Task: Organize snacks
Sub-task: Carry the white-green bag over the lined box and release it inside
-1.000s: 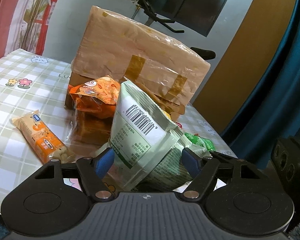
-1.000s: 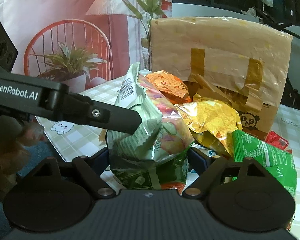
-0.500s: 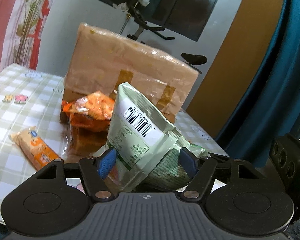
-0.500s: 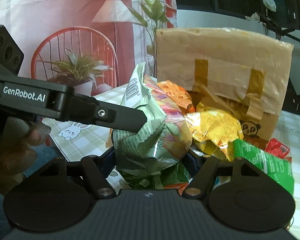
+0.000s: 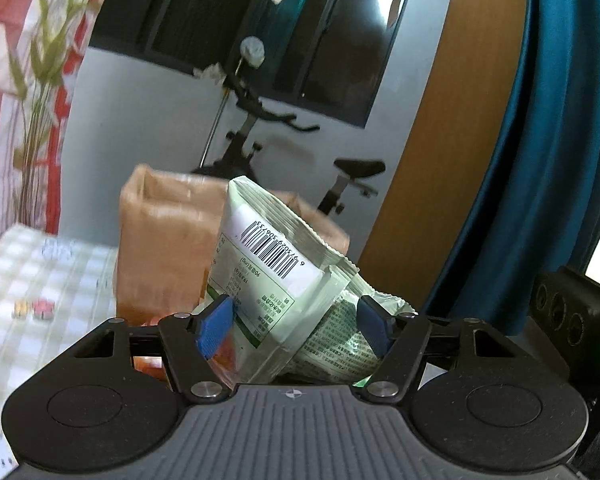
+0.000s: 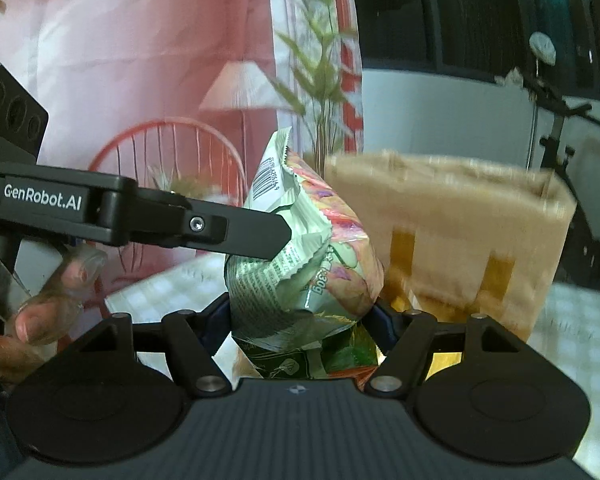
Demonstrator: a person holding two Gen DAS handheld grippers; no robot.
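Both grippers hold one pale green snack bag, lifted off the table. In the left wrist view my left gripper (image 5: 294, 326) is shut on the bag (image 5: 276, 280), whose barcode side faces the camera. In the right wrist view my right gripper (image 6: 296, 316) is shut on the same bag (image 6: 312, 276); its colourful front shows. The left gripper's finger (image 6: 236, 232) presses the bag from the left there. The brown paper bag (image 5: 168, 240) stands behind, its open top level with the snack; it also shows in the right wrist view (image 6: 460, 240).
The checked tablecloth (image 5: 36, 280) lies below at the left. Orange snack packets (image 5: 156, 360) peek under the left gripper and yellow ones (image 6: 444, 356) under the right. An exercise bike (image 5: 260, 128) and a blue curtain (image 5: 540, 160) stand behind the table.
Both grippers have risen with the green snack bag. The paper bag and table sank in both views, and the paper bag's open top edge now shows.
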